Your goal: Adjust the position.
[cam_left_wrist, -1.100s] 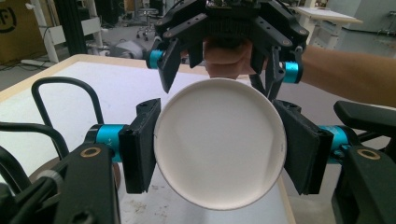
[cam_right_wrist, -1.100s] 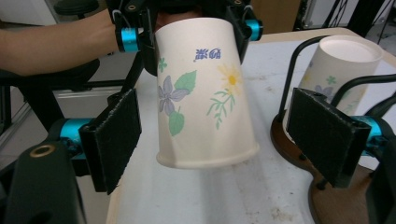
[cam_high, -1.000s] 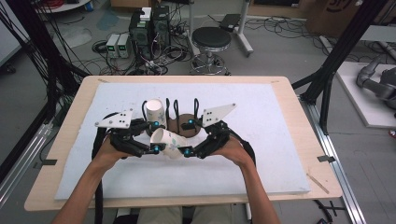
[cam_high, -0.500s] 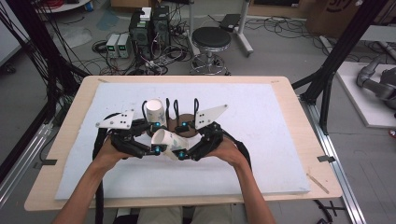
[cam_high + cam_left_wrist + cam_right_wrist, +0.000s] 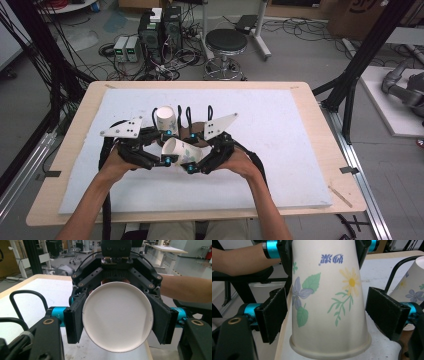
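A paper cup [image 5: 182,150] printed with flowers lies on its side in the air between my two grippers. Its mouth [image 5: 117,320] faces the left gripper and its base faces the right one. My left gripper [image 5: 167,146] is shut on the cup just behind the rim, one pad [image 5: 75,317] on each side. My right gripper [image 5: 191,152] is open around the cup's body [image 5: 327,302]; its pads [image 5: 272,315] stand close beside the cup, with a thin gap on the left. A second flowered cup [image 5: 165,119] stands on the white board just behind the grippers.
Black wire loops [image 5: 187,115] stick up from the board beside the second cup [image 5: 412,287], right behind the grippers. The white board [image 5: 280,150] covers a wooden table [image 5: 320,105]. A stool [image 5: 226,42] and black frame posts [image 5: 350,85] stand beyond the table.
The right gripper has moved a little to the left, closer over the cup. The left gripper and the cup have barely shifted.
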